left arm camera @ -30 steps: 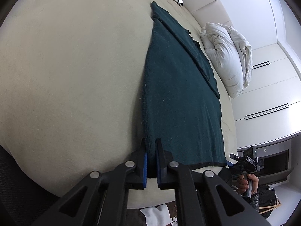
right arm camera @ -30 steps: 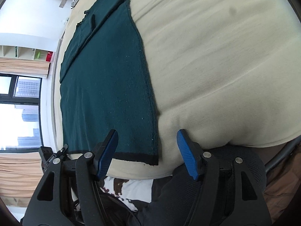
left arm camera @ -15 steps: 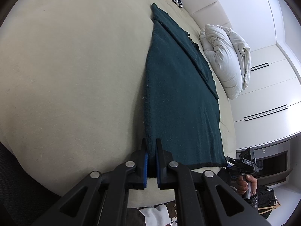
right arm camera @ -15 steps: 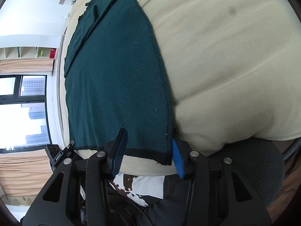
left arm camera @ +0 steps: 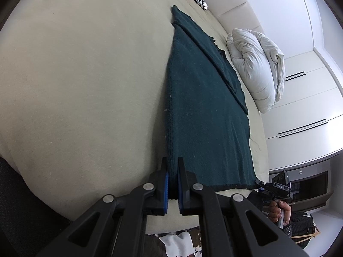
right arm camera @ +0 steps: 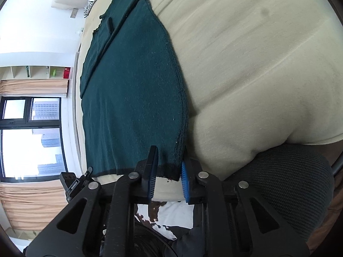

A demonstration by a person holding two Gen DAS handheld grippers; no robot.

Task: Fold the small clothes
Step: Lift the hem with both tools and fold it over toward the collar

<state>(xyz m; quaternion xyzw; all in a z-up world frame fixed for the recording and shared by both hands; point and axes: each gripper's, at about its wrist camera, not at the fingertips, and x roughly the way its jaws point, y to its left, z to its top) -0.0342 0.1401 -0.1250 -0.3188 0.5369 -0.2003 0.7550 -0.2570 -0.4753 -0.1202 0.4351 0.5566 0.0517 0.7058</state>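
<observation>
The dark teal knitted cloth garment (left arm camera: 205, 115) looks matt and slightly fuzzy, with a ribbed black hem and flecks of pale lint, and it lies on a beige bed sheet (left arm camera: 85, 85) of smooth, soft, matt fabric. Each matt black plastic tool, left (left arm camera: 173, 184) and right (right arm camera: 168, 177), carries ridged blue rubbery pads and shiny round metal rivets. The crumpled white duvet (left arm camera: 257, 68) looks puffy and creased, the white cupboard fronts (left arm camera: 304, 115) smooth and faintly glossy.
</observation>
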